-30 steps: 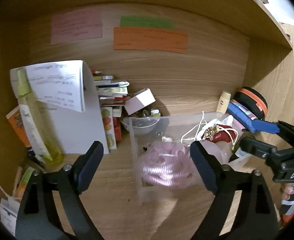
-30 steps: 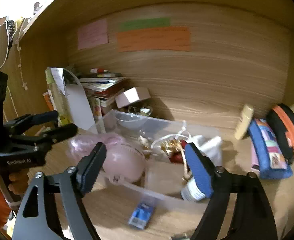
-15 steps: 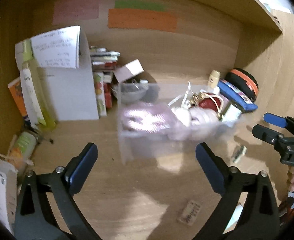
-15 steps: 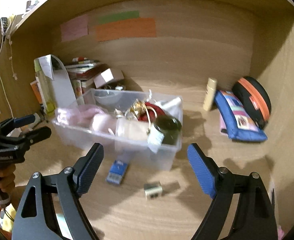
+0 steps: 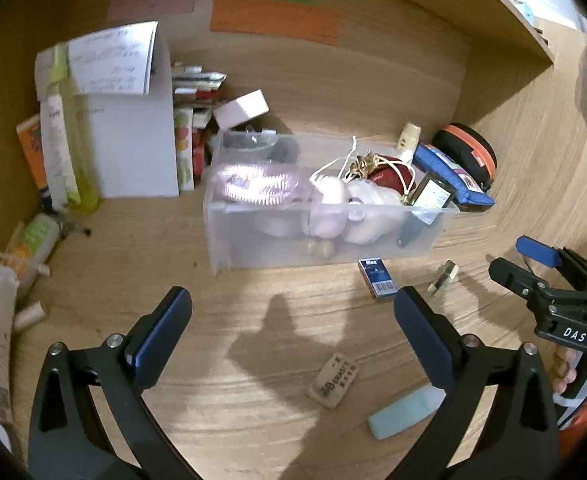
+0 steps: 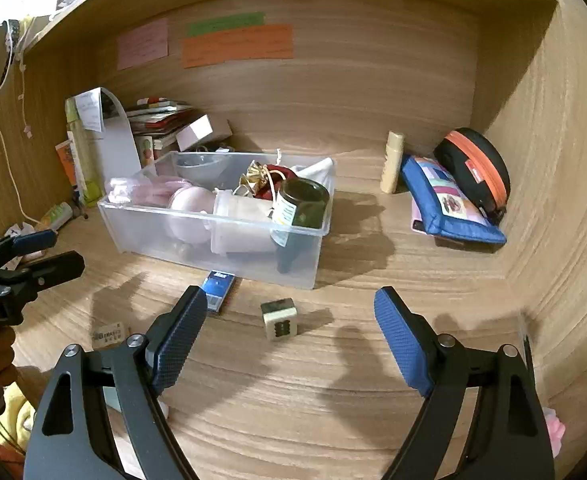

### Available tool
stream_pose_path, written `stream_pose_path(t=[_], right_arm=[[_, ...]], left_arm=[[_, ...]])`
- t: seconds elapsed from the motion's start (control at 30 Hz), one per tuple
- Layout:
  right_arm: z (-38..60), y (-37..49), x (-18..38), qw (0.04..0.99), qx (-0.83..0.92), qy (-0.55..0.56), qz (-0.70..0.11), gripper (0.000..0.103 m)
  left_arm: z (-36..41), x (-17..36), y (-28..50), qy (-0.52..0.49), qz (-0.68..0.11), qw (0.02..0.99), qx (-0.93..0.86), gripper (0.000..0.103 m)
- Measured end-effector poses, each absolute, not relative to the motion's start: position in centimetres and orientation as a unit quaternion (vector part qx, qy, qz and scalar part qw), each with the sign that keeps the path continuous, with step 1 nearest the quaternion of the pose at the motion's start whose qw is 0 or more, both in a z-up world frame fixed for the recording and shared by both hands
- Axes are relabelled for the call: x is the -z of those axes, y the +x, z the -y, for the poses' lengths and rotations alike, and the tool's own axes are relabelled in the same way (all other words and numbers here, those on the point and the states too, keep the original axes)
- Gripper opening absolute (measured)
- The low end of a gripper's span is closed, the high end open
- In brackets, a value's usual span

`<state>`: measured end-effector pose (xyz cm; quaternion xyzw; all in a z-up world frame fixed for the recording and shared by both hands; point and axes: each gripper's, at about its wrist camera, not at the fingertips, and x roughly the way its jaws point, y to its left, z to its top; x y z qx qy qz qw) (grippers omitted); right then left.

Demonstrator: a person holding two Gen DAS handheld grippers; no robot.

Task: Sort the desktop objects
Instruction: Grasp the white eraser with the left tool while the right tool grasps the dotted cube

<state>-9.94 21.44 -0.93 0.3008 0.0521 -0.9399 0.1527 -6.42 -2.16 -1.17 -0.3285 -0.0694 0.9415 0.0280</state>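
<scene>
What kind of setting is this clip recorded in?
Probably a home study desk set in a wooden alcove: paper notes stuck on the back panel, stacked books, and a clear bin of odds and ends.

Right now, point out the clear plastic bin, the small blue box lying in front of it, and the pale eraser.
clear plastic bin [image 6: 213, 240]: right wrist view, front wall.
small blue box [image 6: 218, 285]: right wrist view, top face.
pale eraser [image 5: 332, 379]: left wrist view, printed top face.
</scene>
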Motion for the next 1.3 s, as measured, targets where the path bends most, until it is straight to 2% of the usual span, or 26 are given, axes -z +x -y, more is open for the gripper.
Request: stream_pose_path(t=[0.1,0.4,0.5,0.57,0.9,1.03,1.07,1.1,1.2,1.23,1.3], right_arm=[[-21.9,-9.8,1.2,0.150,0.940,0.302,-0.053,0.084],[-22.9,-10.0,2.9,0.158,0.929,0.330,-0.062,0.084],[-22.8,-9.9,3.4,0.164,0.925,0.335,-0.070,0.084],[-22.6,-10.0,3.5,0.172,0.922,0.339,-0.072,0.084],[-21.3,-12.4,4.6,0.196,0.907,0.365,-0.076,0.083],[-20.6,-13.6,5.1,0.205,0.900,0.377,-0.080,0.082],[-20.4,-14.0,5.3,0.211,0.896,0.382,-0.079,0.078],[-20.3,-14.2,5.4,0.215,0.894,0.386,-0.078,0.070],[-19.9,-14.9,5.9,0.225,0.885,0.400,-0.073,0.053],[-19.8,-15.1,6.1,0.226,0.884,0.402,-0.072,0.050],[-19.8,-15.2,6.4,0.233,0.879,0.410,-0.066,0.033]], left_arm=[[2.0,1.7,-6.0,-0.331,0.064,0.005,-0.941,0.102],[1.1,4.3,-5.2,-0.376,0.051,0.031,-0.925,0.101],[0.2,5.1,-5.2,-0.394,0.038,0.047,-0.917,0.090],[-0.3,5.7,-5.8,-0.412,0.032,0.052,-0.909,0.078],[-2.2,6.6,-6.9,-0.418,-0.013,0.057,-0.907,0.051],[-2.5,6.6,-6.7,-0.417,-0.022,0.061,-0.907,0.036],[-2.5,6.6,-6.7,-0.417,-0.022,0.061,-0.907,0.034],[-2.6,6.6,-6.7,-0.416,-0.024,0.060,-0.907,0.032],[-2.5,6.5,-6.8,-0.415,-0.021,0.061,-0.908,0.030],[-2.5,6.5,-6.8,-0.414,-0.019,0.061,-0.908,0.029],[-2.2,6.4,-6.7,-0.414,-0.013,0.060,-0.908,0.028]])
